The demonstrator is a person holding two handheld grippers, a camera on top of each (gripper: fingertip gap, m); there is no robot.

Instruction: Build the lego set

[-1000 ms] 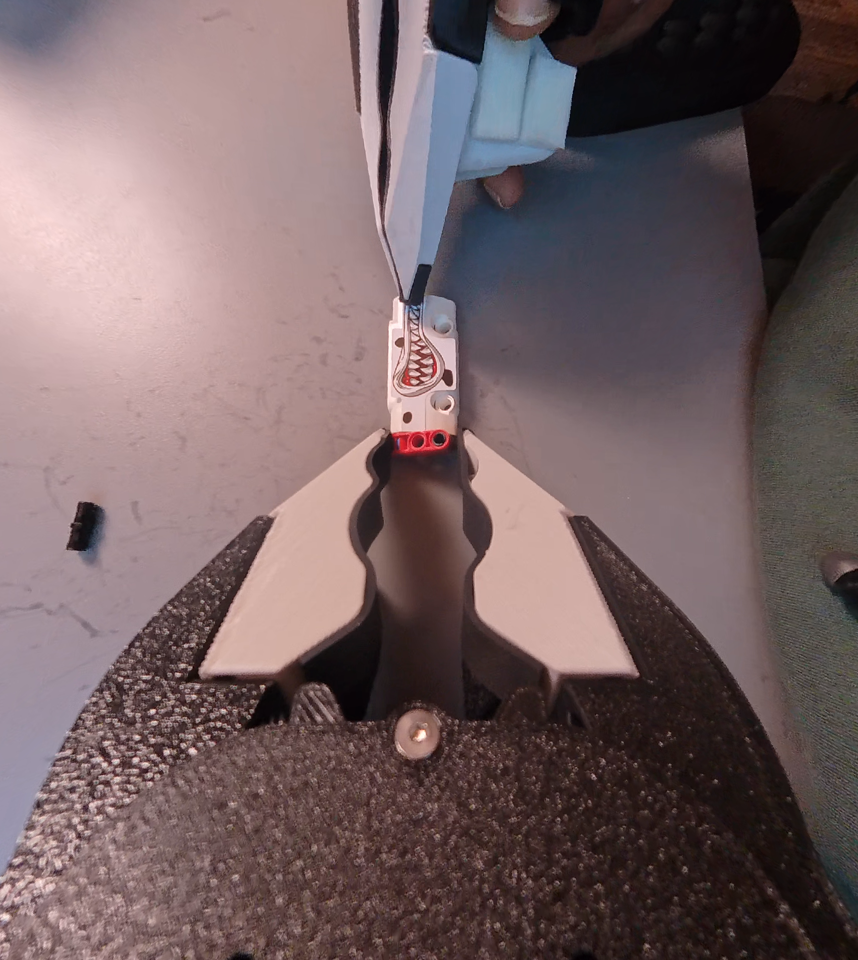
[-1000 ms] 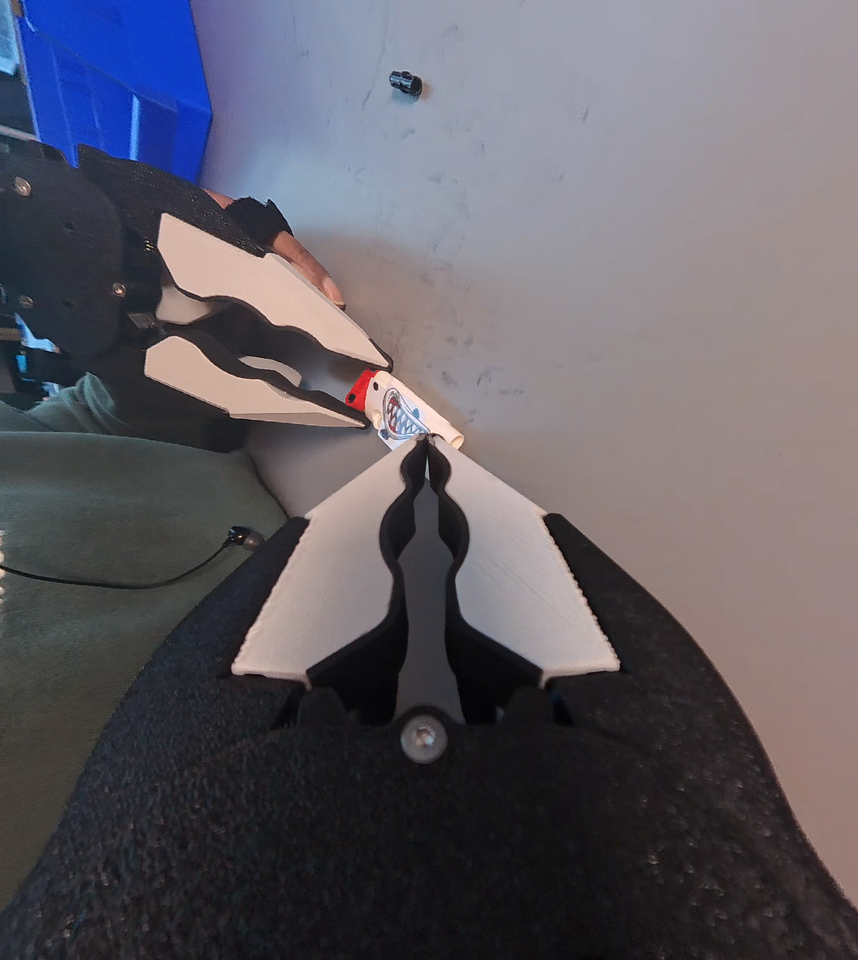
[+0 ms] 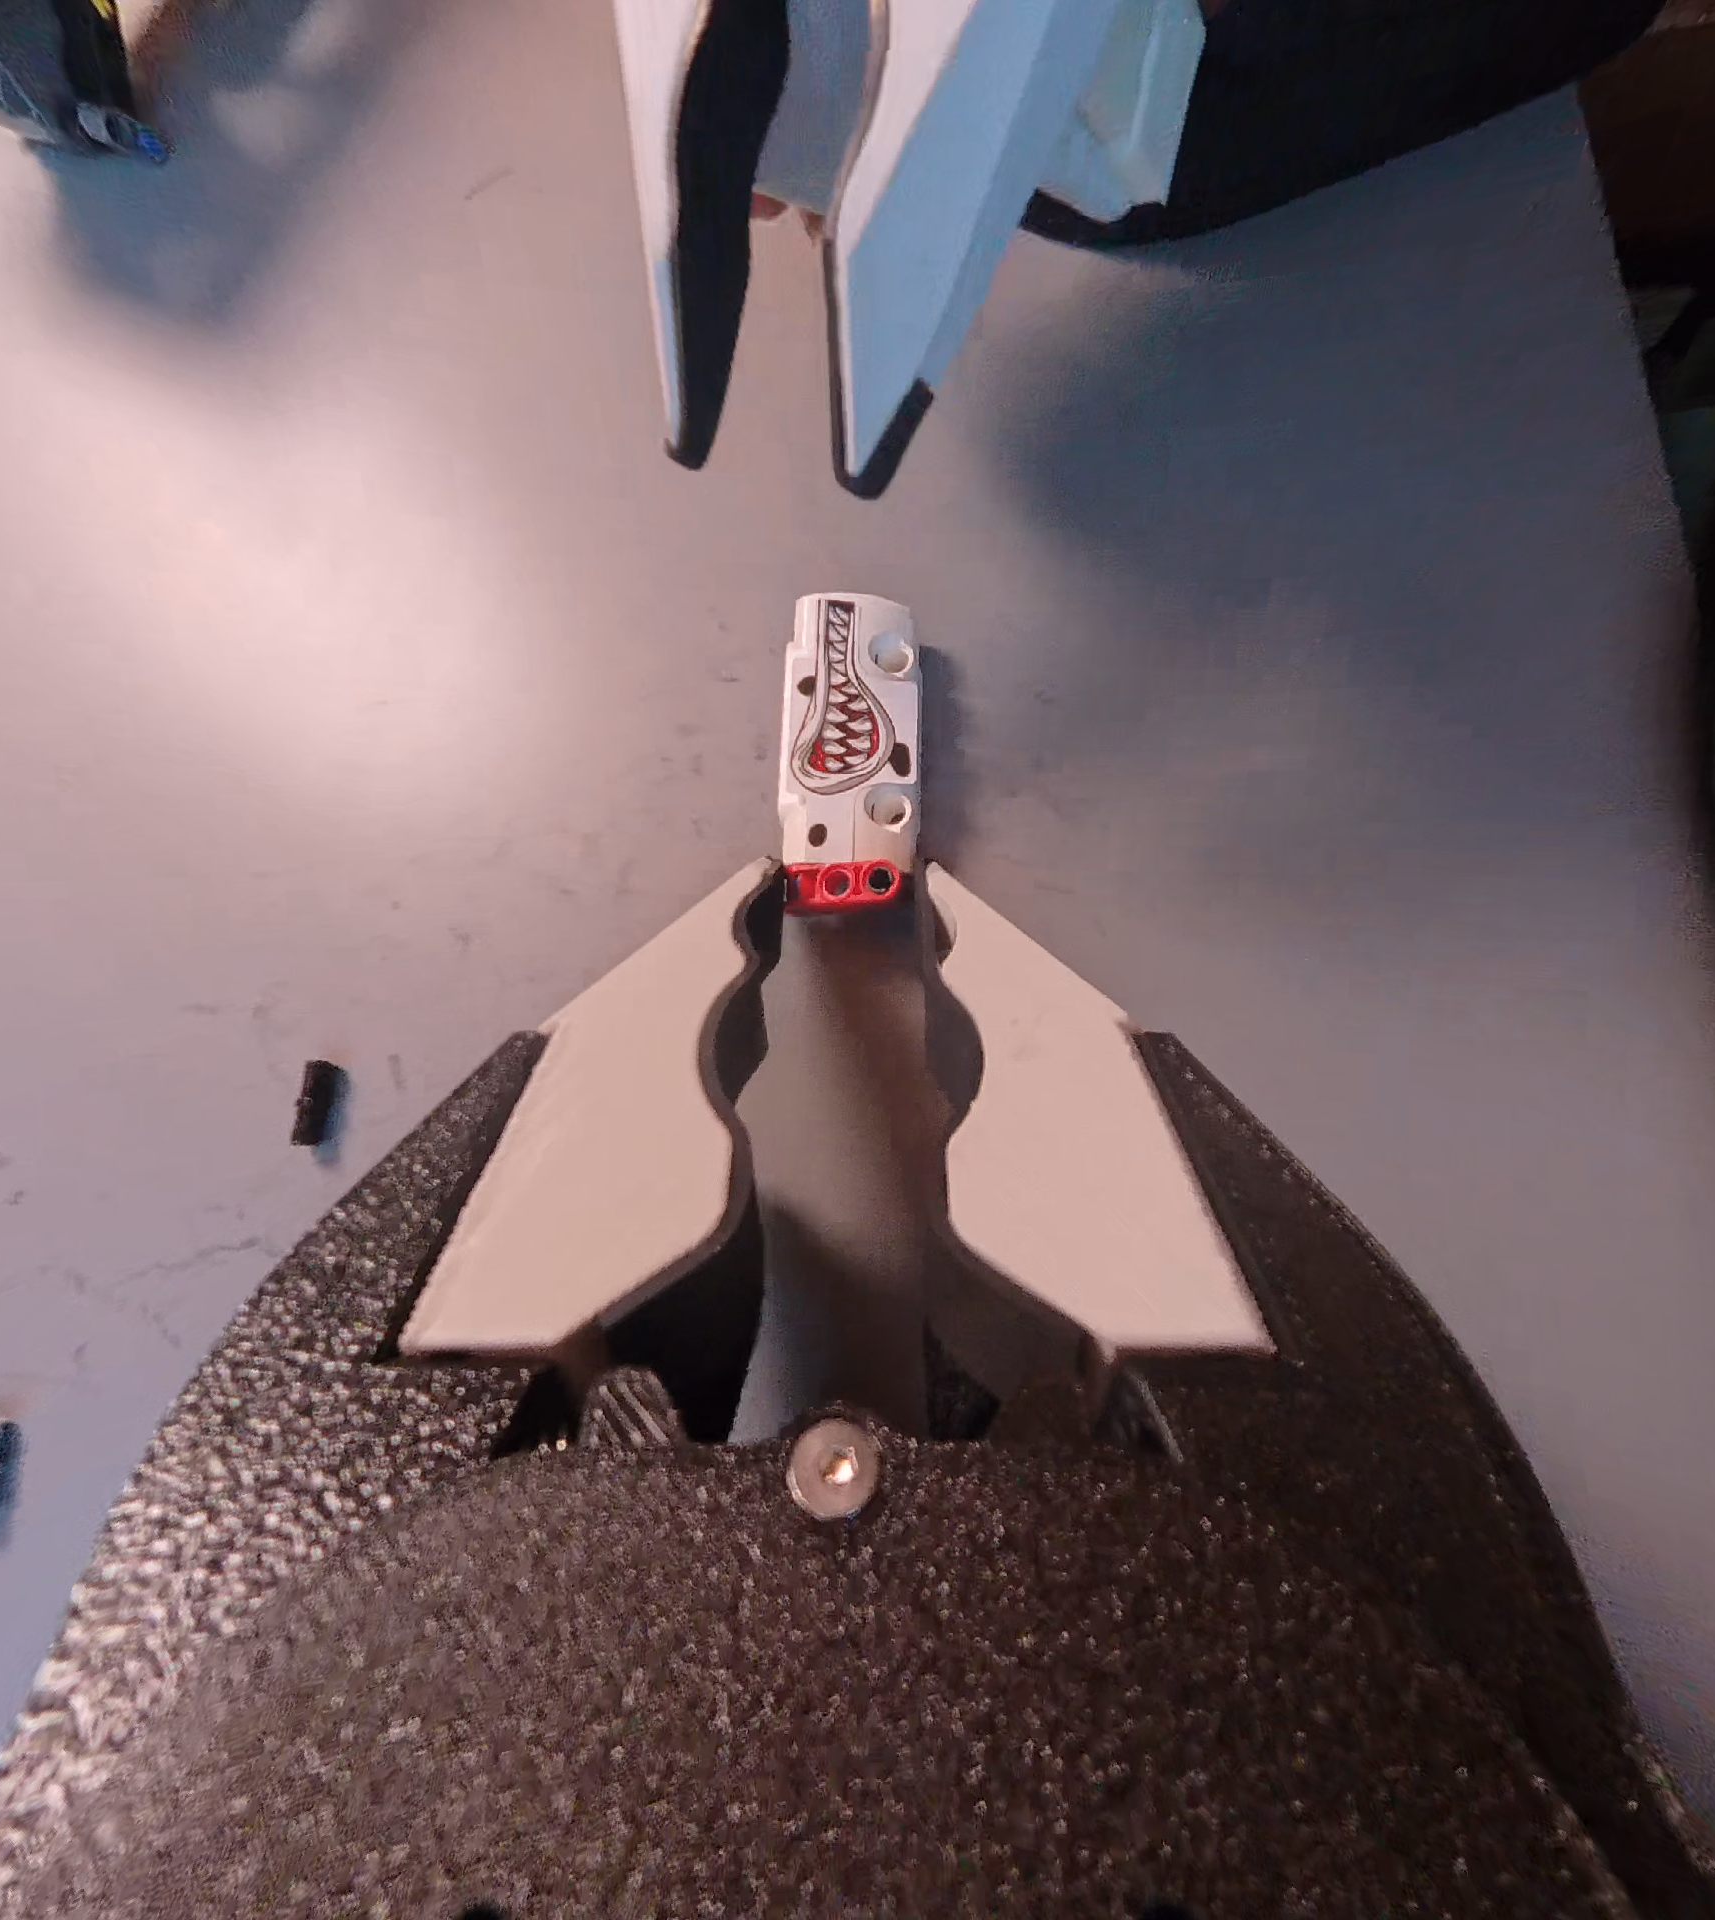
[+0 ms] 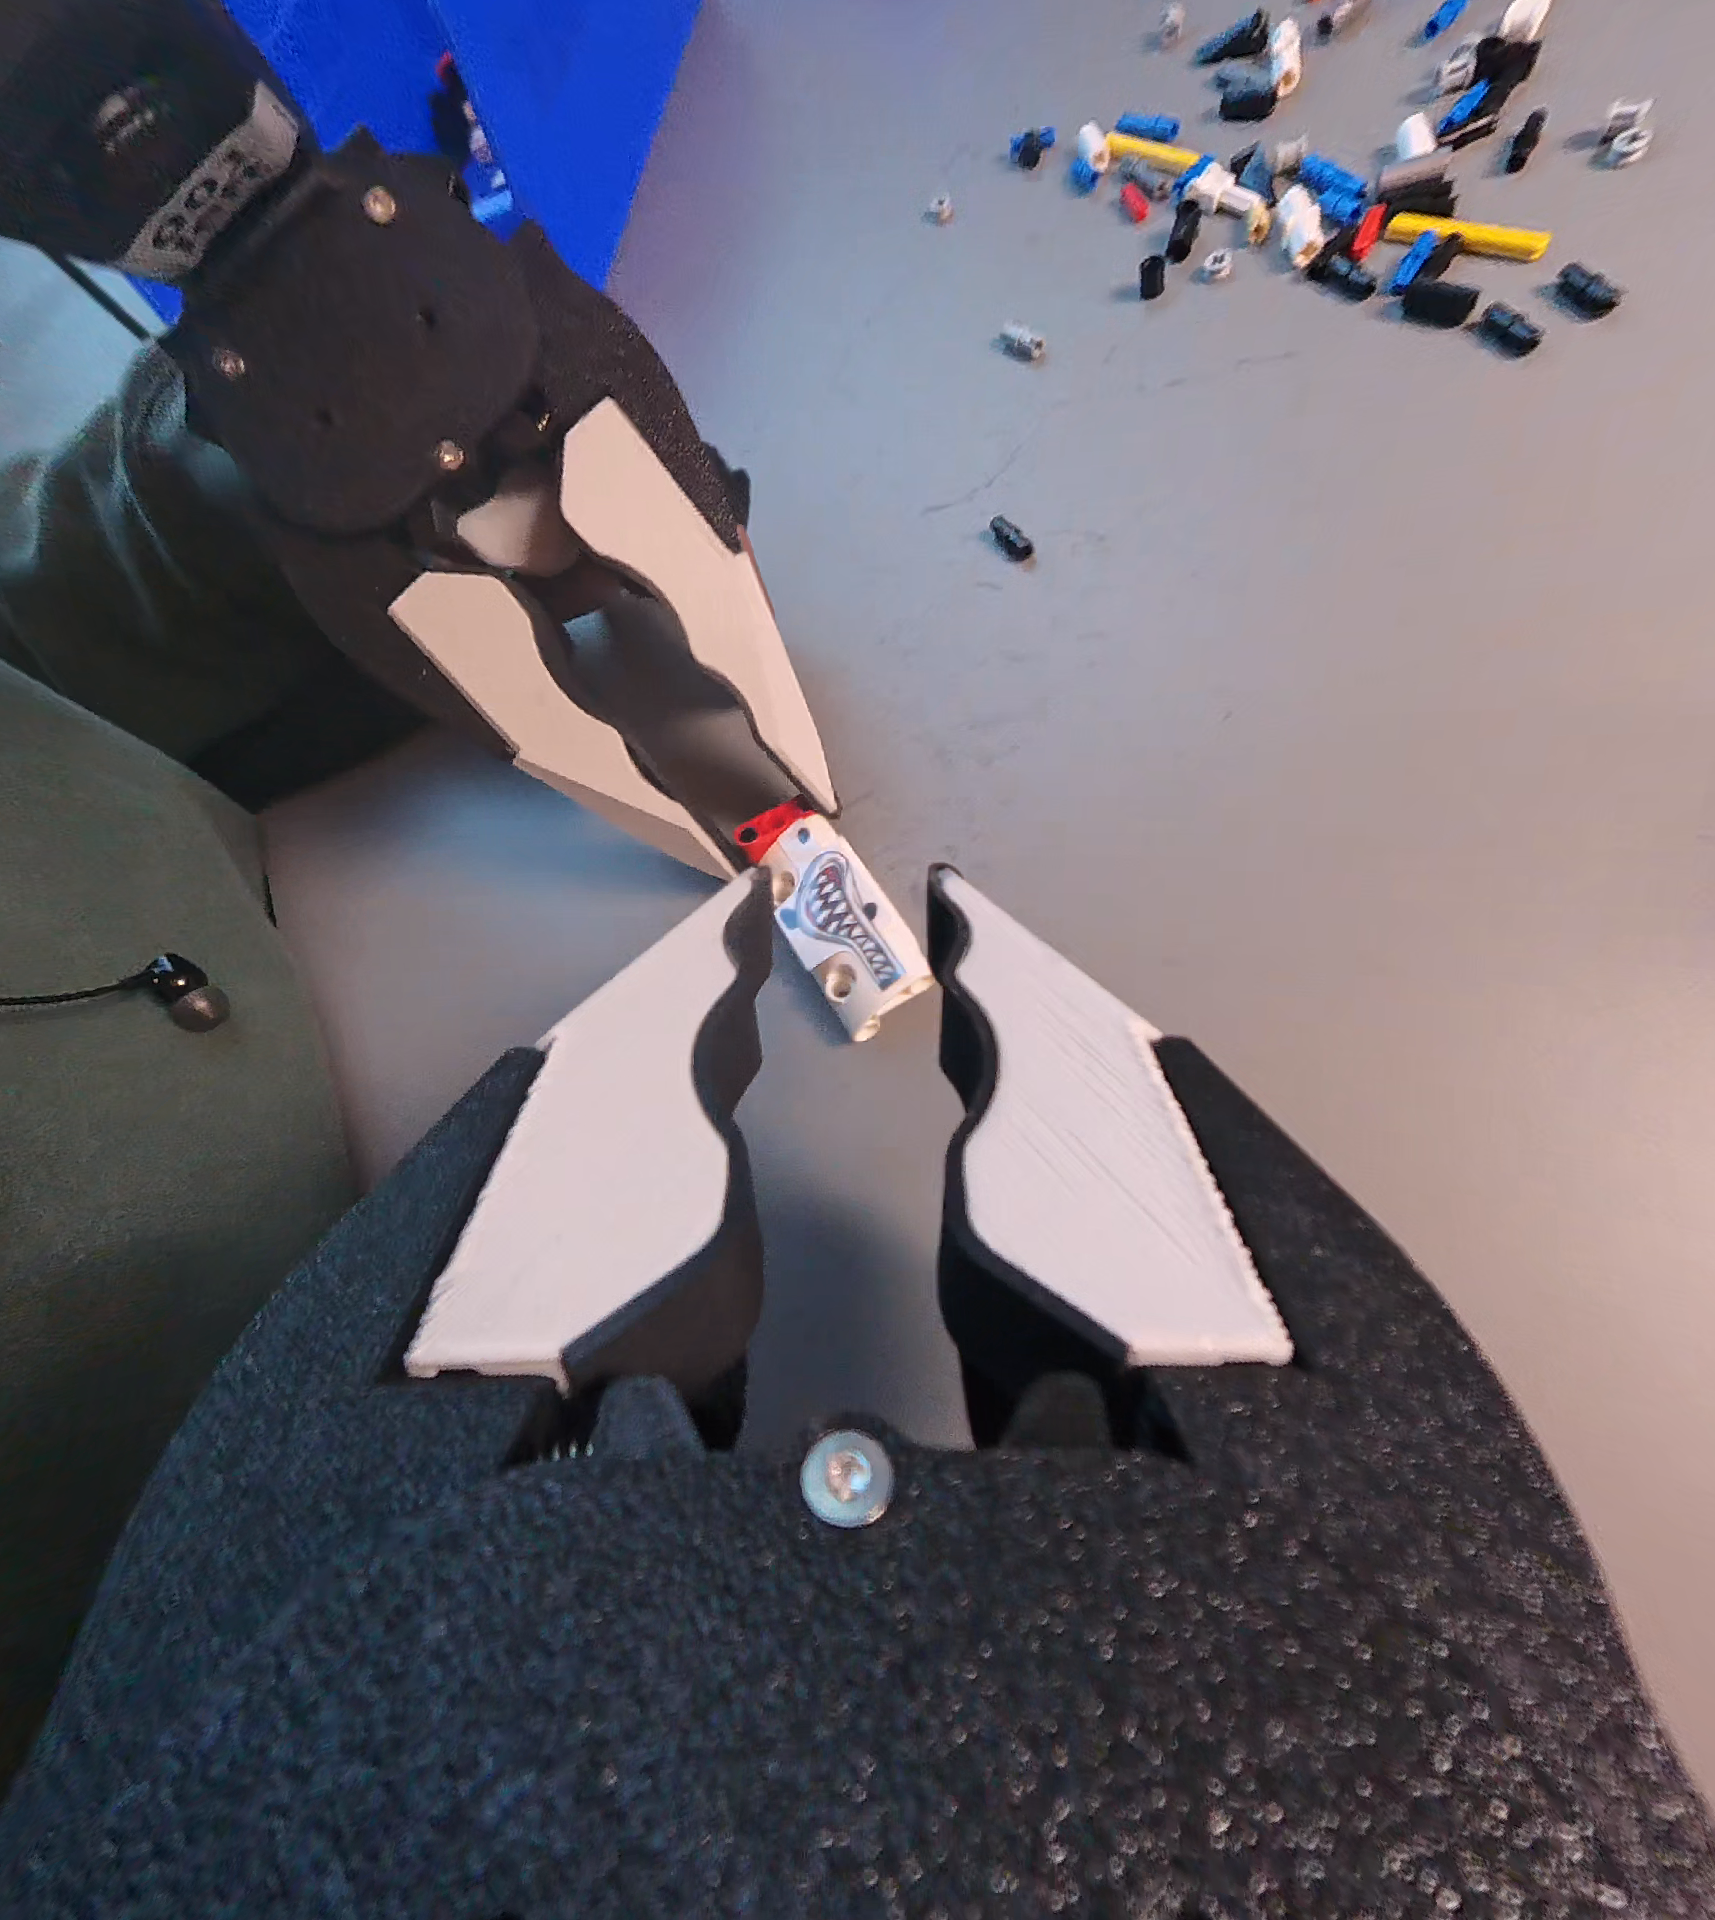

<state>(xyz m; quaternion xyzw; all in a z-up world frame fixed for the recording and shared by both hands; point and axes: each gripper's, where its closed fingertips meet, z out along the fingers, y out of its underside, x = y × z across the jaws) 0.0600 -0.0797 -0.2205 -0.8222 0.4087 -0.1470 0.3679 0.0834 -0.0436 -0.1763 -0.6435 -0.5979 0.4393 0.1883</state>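
Right hand-held gripper (image 4: 842,883) has backed off and spread wide, empty, while left hand-held gripper (image 3: 840,881) pinches the red end of the white shark-mouth lego piece (image 3: 851,740) over the grey desk (image 3: 313,623).

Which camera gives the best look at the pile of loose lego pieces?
The right wrist view: the pile of loose pieces lies in plain sight at its top right, on the grey table. The left wrist view misses the pile, showing only two stray pieces at its left edge.

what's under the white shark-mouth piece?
The grey table; the white shark-mouth piece lies on it, its red beam end between the left tongs. The piece's underside is hidden.
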